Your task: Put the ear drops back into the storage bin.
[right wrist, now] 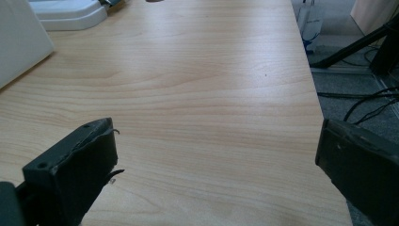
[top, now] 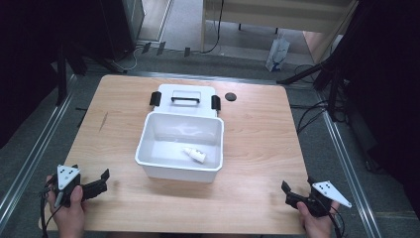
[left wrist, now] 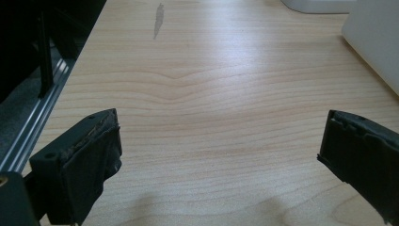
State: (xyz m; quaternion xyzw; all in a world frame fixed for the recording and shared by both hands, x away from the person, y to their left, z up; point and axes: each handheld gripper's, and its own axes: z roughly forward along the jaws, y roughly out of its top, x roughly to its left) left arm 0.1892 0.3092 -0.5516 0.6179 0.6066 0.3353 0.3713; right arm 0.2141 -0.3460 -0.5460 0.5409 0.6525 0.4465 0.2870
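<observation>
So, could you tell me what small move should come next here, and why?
Probably bring the right claw forward and inward toward the white box. Both claws rest open near the table's front edge, holding nothing, and the small bottle lies in the box's right half, nearer that claw.

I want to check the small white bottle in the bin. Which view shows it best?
The high view: the small white bottle lies on the floor of the open white bin. Both gripper views catch just the bin's outer wall.

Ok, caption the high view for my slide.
Open white box holding a small bottle, lid behind it, both tools, left and right, open near the table front edge.
</observation>
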